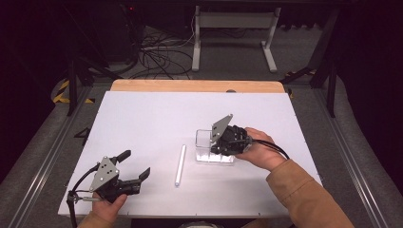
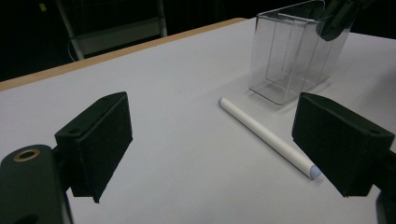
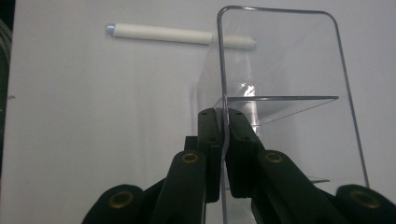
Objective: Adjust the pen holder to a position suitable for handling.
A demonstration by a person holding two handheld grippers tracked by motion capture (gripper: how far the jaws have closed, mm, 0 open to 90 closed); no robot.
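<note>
Right, nearest to the person sits the left gripper [image 1: 135, 172], jaws spread wide with nothing between them, low over the white table [image 1: 142, 118]. Just beyond it, and to that gripper's right, lies the white pen [image 1: 180, 165], flat on the table, long axis running away from the person, blue-tipped end nearer. In the left gripper view the pen [image 2: 267, 136] slants toward the right-hand jaw, so the open jaws sit beside it, not yet around it. My call: the left gripper is the nearer one for a pickup, and it would need to swing right and square up across that axis. Past the pen, close on its right, stands the clear divided holder [image 1: 209, 145]. The right gripper [image 3: 224, 121] has its jaws pinched shut on the holder's thin wall. Count: one pen, one holder, two grippers
</note>
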